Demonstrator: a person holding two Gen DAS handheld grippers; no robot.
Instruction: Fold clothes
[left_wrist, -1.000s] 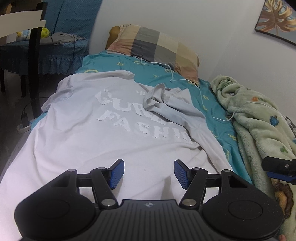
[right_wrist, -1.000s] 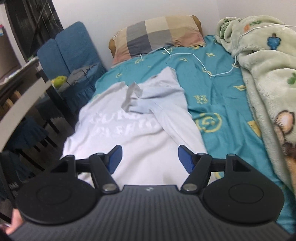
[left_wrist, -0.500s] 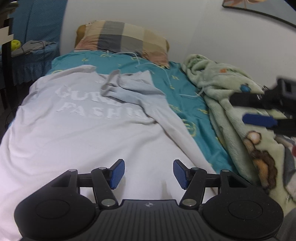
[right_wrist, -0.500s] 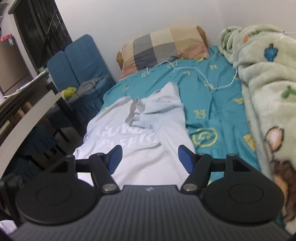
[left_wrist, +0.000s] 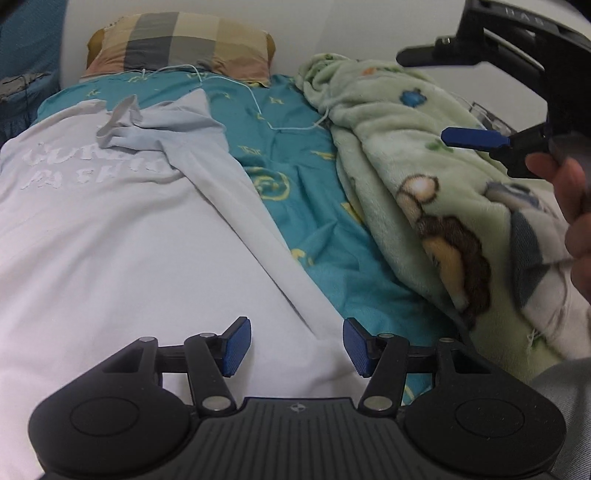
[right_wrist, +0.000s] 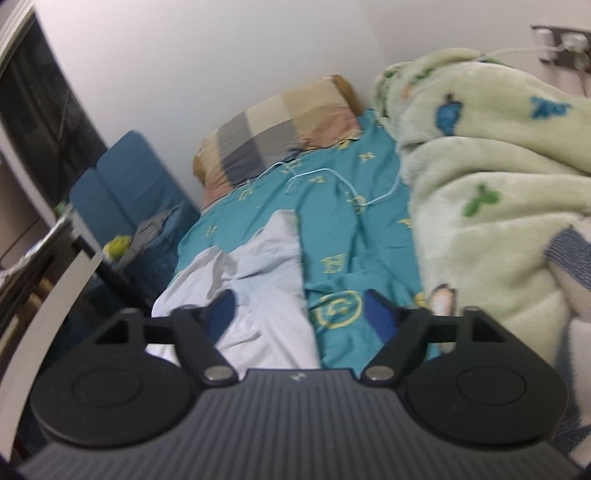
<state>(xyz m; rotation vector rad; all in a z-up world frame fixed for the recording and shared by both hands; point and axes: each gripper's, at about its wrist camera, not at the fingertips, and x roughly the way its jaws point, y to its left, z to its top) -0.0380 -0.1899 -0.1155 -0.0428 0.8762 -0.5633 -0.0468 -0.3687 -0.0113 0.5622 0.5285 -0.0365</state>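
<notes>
White shirt (left_wrist: 122, 236): spread flat on the bed (left_wrist: 295, 177), printed side up, its long axis running from the near edge toward the pillow (left_wrist: 181, 40); one sleeve (left_wrist: 162, 122) folded in across the lettering, bunched near the collar end. Right-hand side edge of the shirt runs diagonally from just ahead of the left gripper (left_wrist: 295, 345) up toward the sleeve. Left gripper: spread, nothing between the pads, low over the near hem with the hem corner lying just ahead and between its fingers. Right gripper (right_wrist: 299, 314): spread, empty, held high over the blanket (left_wrist: 417, 158) on the shirt's right side, well apart from the cloth; the shirt lies ahead and to its left. Judgement: the left gripper is the nearer to the shirt, placed at the near right hem corner; whether the sleeve fold marks an early fold or a later stage cannot be settled from this lie.
</notes>
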